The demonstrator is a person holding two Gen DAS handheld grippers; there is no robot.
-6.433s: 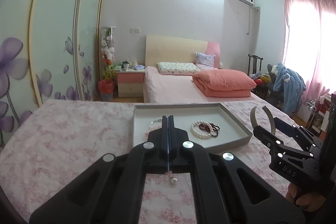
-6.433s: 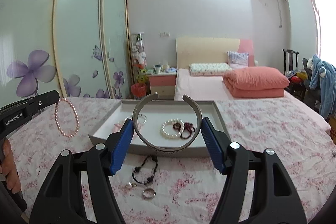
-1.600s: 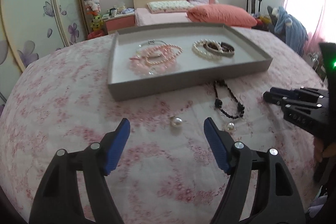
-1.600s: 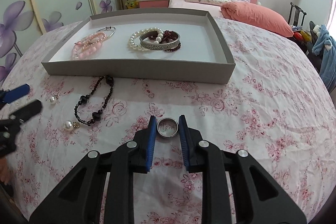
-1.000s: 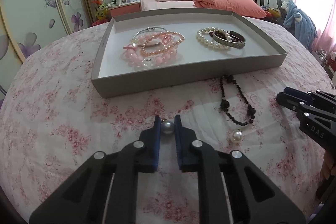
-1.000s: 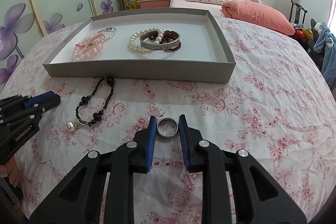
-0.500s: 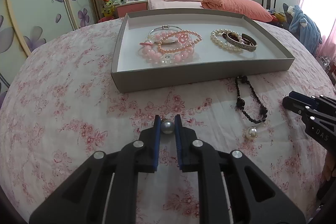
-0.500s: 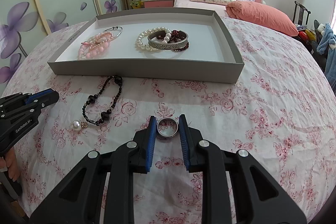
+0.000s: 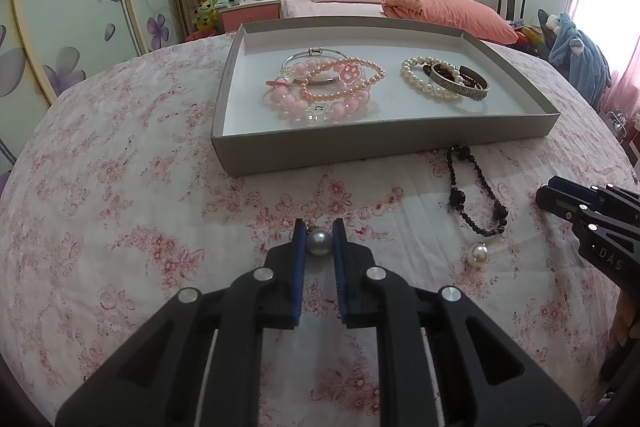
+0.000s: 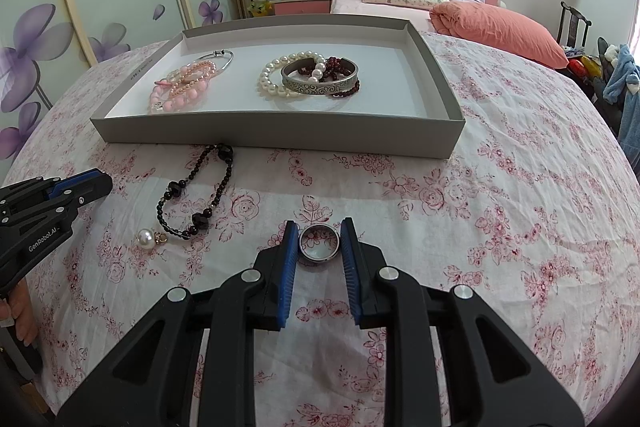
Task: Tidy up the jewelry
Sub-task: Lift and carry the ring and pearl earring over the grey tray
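Both tongs are loaded at once: the left tongs (image 9: 319, 241) are clenched on a single pearl earring (image 9: 319, 242), and the right tongs (image 10: 319, 242) are clenched across the sides of a silver ring (image 10: 319, 241), each just above the floral bedspread (image 10: 500, 211) and short of the grey tray (image 10: 276, 137). The step in hand looks like carrying these two small pieces over the near wall into the tray. To do it well, lift each clear of that wall before moving forward, since a round pearl and a smooth ring could both squirt out of the blue pads if knocked. Set them on the bare tray floor at the right, away from the pink bead bracelets (image 9: 320, 95) and the engraved bangle (image 10: 319, 79) lying over the white pearl bracelet (image 10: 280, 75), and lower them close before letting go so they do not roll. The black bead bracelet (image 10: 196, 195) and the second pearl earring (image 10: 145, 239) lie on the bedspread between the tongs, not yet put away.
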